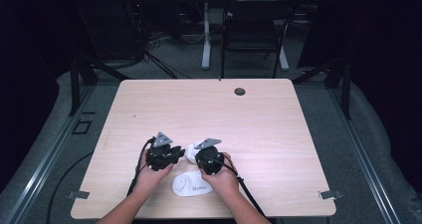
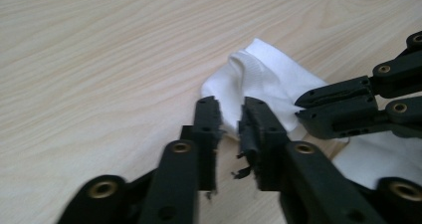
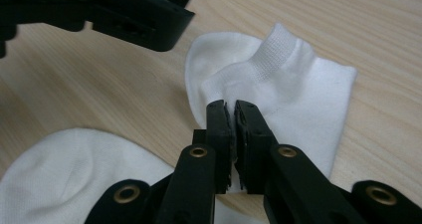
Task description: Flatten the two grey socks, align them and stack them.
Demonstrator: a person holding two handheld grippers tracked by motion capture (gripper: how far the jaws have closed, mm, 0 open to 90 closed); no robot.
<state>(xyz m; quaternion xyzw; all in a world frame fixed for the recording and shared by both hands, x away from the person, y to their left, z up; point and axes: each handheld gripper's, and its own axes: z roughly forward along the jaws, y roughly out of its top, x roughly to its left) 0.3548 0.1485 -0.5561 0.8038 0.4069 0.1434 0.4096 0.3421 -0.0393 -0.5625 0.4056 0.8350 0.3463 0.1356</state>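
Pale woodgrain table [image 1: 278, 134]; right tool [image 3: 232, 109] pinches ribbed (soft) white sock [image 3: 298, 94].

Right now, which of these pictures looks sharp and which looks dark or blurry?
High view: the table is brightly lit, the room around it nearly black, the white sock small and soft. Left gripper view: wood grain and sock are crisp, the near jaws slightly blurred. Right gripper view: the sock's ribbed cuff is sharp, the other gripper a dark shape.
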